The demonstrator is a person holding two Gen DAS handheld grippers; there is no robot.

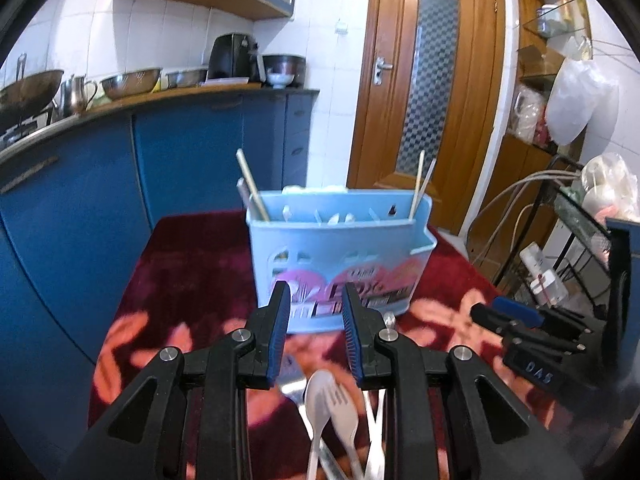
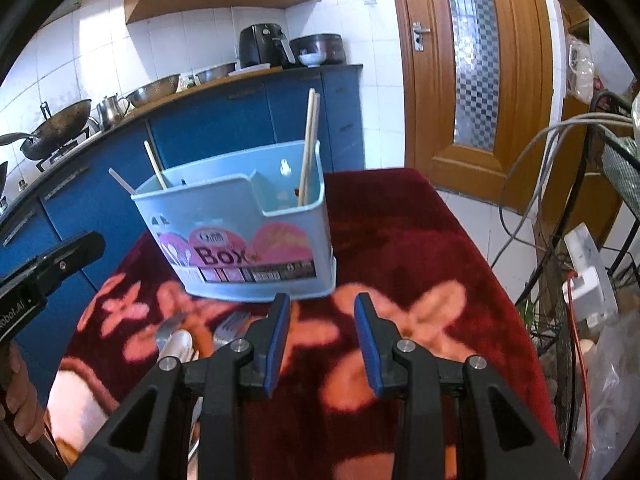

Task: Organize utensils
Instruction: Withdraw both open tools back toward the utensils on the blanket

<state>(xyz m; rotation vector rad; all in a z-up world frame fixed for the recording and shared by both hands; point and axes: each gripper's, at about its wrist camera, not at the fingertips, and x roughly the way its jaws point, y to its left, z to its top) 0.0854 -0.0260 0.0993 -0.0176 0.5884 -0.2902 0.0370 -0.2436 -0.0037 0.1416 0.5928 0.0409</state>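
A light blue plastic utensil box [image 1: 340,256] stands upright on a table under a dark red flowered cloth [image 1: 180,272]. Wooden chopsticks [image 1: 252,184] stick out of its end compartments. Loose metal spoons and forks [image 1: 330,404] lie on the cloth in front of the box, below my left gripper [image 1: 315,292]. That gripper is open with nothing between its fingers. My right gripper [image 2: 322,300] is also open and empty, over bare cloth just short of the box [image 2: 248,232]. The cutlery pile [image 2: 184,340] lies to its left. The left gripper [image 2: 52,264] shows at that view's left edge.
Blue kitchen cabinets [image 1: 180,148] with a wok, bowls and a jug on the counter run behind and left of the table. A wooden door [image 1: 428,92] is at the back. A wire rack [image 2: 600,240] with cables, bags and a power strip crowds the right side.
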